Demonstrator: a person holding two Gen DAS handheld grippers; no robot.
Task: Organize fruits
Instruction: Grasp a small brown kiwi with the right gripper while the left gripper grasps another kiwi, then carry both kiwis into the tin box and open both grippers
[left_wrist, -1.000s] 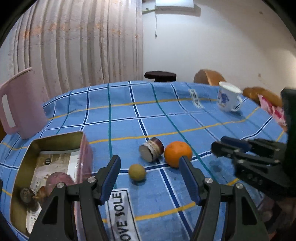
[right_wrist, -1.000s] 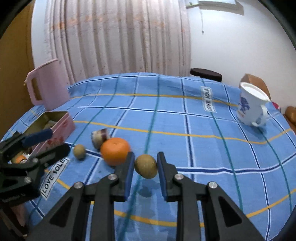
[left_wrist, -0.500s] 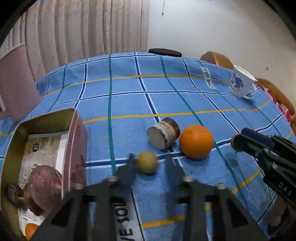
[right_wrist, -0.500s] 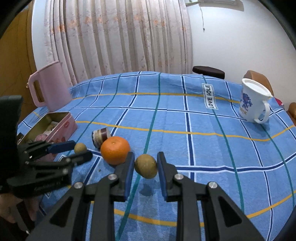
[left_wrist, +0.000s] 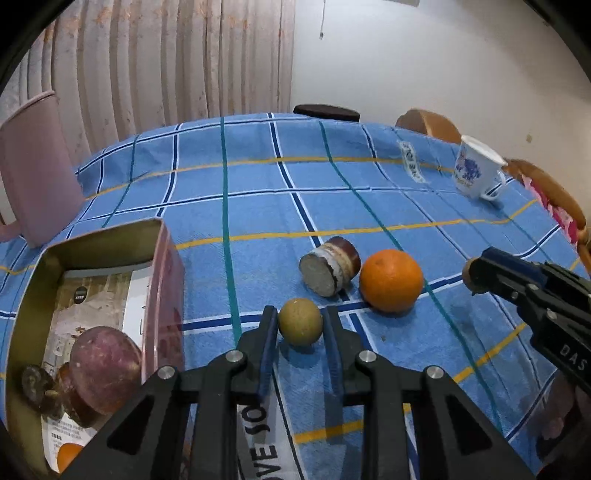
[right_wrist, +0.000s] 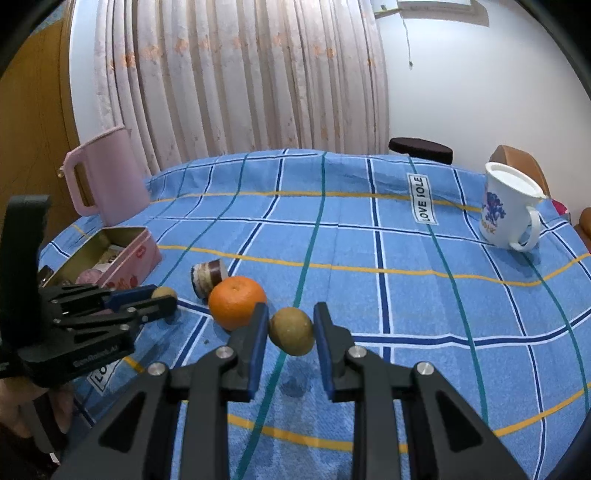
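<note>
Left wrist view had the left tongs (left_wrist: 300, 328) low over the surface (left_wrist: 258, 206), closed on a small yellow-green fruit (left_wrist: 300, 326) beside the orange (left_wrist: 390, 280). Right tongs (right_wrist: 290, 334) pinched a brownish fruit (right_wrist: 291, 331) held raised.

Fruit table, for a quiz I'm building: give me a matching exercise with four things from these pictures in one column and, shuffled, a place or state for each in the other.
Things:
1. orange
2. purple fruit
3. white mug
4. small jar

Places or states:
A. inside the tin box
B. lying on its side
C. bare on the cloth between the two held fruits
D. upright, far right of the table

Pairs: 1-C, 2-A, 3-D, 4-B
</note>
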